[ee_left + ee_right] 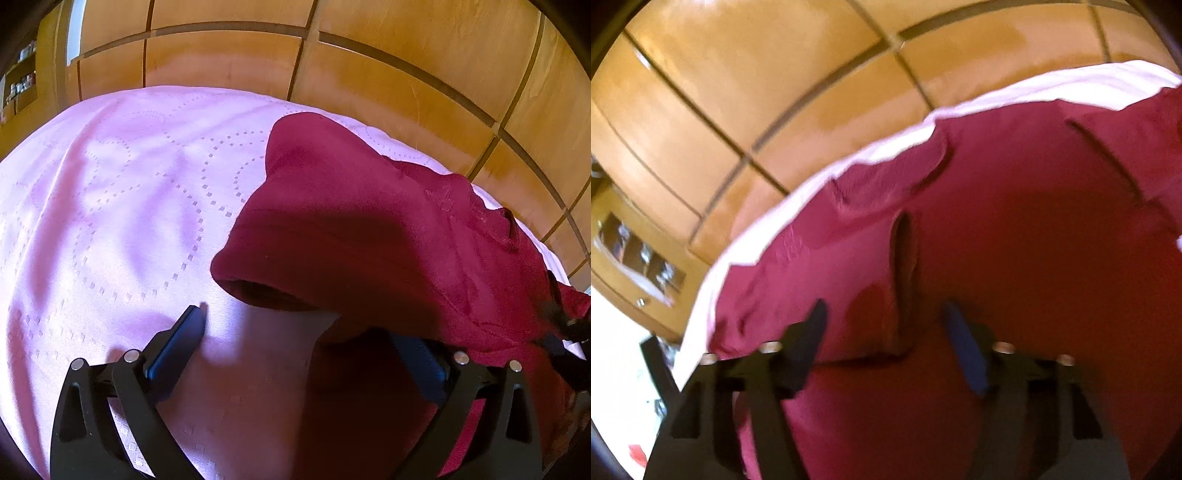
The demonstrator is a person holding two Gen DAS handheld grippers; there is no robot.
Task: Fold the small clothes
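Matt maroon fleece garment (354,229); sheeny pink quilted bedspread (122,206); glossy wood wardrobe (369,62).

Maroon garment (369,229), pink dotted-circle bedspread (122,206)

**Camera placement, left and right wrist views**

Left wrist view: looks forward between its fingers (192,325), low and close over the pink bedspread (110,206), facing the wooden wardrobe doors (388,62). Right wrist view: blurred, tilted, very near the maroon garment (1015,240). Both views share the garment, the bedspread edge and the wardrobe.
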